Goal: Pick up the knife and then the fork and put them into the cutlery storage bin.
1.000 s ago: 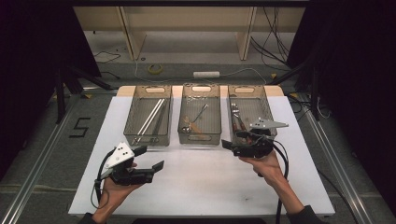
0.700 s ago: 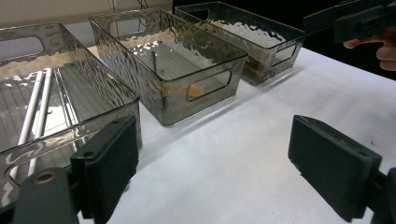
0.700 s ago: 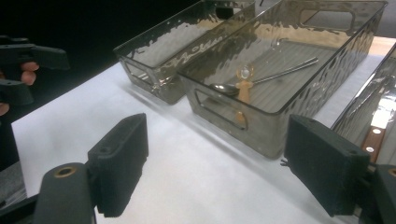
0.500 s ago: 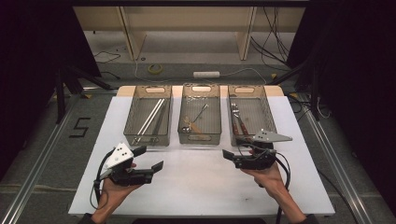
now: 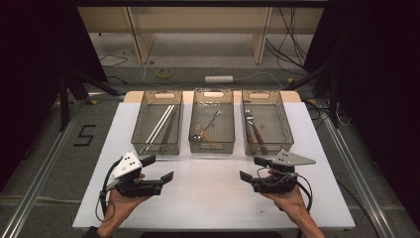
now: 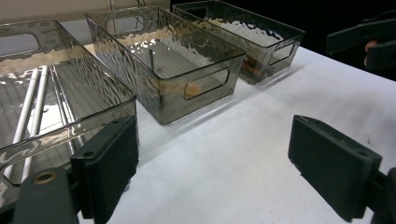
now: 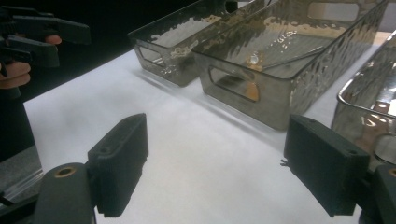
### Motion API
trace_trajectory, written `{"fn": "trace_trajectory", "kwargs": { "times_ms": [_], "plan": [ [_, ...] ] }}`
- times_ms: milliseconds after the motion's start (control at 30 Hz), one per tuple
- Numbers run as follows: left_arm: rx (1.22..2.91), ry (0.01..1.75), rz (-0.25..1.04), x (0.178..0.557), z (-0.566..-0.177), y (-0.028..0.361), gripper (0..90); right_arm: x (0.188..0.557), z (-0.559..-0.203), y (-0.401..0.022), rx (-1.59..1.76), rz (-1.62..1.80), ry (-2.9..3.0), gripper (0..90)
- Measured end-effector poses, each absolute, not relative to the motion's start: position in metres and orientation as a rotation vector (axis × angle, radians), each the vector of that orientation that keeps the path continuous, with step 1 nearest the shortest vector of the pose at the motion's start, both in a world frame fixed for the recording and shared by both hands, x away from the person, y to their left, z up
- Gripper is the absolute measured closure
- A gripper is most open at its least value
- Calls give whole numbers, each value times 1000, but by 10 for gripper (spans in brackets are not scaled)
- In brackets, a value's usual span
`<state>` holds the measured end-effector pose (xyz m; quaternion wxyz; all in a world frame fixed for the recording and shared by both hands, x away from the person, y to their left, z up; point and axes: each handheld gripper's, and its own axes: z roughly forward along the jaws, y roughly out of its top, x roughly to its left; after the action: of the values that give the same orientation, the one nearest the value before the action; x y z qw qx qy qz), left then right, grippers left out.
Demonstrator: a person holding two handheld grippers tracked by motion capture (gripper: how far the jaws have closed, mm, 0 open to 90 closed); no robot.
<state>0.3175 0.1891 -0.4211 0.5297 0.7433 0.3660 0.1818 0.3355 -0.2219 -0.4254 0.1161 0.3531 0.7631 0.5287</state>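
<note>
Both grippers hover open and empty over the front of the white table [image 5: 208,201]. In the high view my left gripper [image 5: 158,168] is at the front left and my right gripper [image 5: 252,168] at the front right, their jaws pointing toward each other. In the left gripper view, my left gripper [image 6: 219,168] has its jaws wide apart over bare table, close to the left bin [image 6: 70,135]. In the right gripper view, my right gripper [image 7: 223,167] is equally wide apart, with the right bin [image 7: 369,107] beside its right jaw.
Three smoky clear bins stand in a row at the back. The left bin [image 5: 158,148] holds long pale rods, the middle bin [image 5: 212,147] spoons, and the right bin [image 5: 270,146] brown-handled cutlery. Dark floor, cables and rails surround the table.
My right gripper has drawn back from the right bin toward the front of the table. My left gripper has stayed where it was.
</note>
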Motion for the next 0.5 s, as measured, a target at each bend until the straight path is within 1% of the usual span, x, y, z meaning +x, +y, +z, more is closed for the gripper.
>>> {"fn": "trace_trajectory", "kwargs": {
  "times_ms": [500],
  "plan": [
    [1780,869,429,317,-421,189,156,325,-434,-232,1068,1510,2222,229]
  ]
}}
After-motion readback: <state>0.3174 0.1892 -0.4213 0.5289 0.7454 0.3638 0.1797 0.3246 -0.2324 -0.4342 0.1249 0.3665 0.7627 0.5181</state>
